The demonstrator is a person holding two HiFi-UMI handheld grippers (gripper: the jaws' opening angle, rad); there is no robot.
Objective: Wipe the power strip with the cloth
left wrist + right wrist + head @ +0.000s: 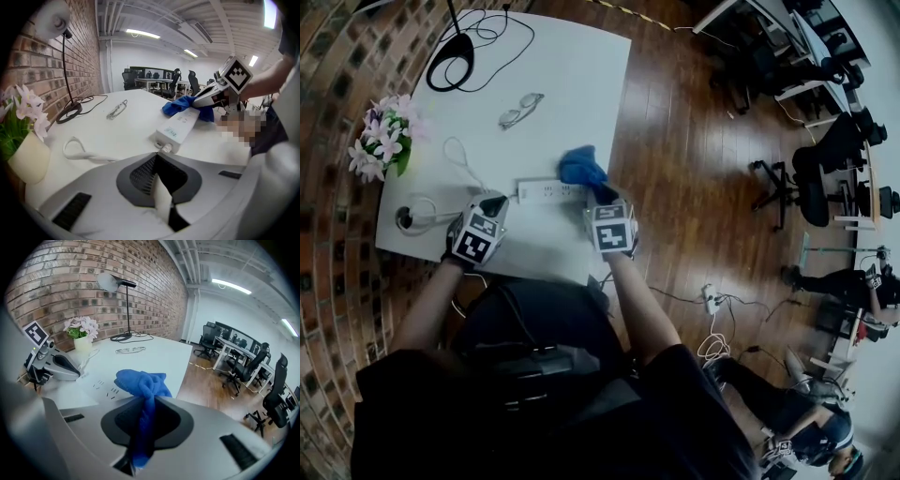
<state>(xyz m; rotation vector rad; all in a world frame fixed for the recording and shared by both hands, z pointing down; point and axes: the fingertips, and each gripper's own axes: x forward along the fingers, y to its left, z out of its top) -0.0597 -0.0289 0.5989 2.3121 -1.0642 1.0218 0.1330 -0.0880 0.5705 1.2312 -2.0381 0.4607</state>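
Observation:
A white power strip (549,191) lies on the white table (572,84), seen close in the left gripper view (180,126) and as a slotted white surface in the right gripper view (104,388). My left gripper (497,201) (158,155) is shut on the strip's white cord right where it leaves the strip's left end. My right gripper (603,195) (148,398) is shut on a bunched blue cloth (580,167) (140,382). The cloth (178,105) rests on the strip's right end.
A pot of pink-white flowers (382,141) stands at the table's left edge. Glasses (520,110) lie behind the strip, and a lamp base with black cable (450,64) sits at the back. The cord loops to a round outlet (410,217). Office chairs (825,169) stand on the wood floor to the right.

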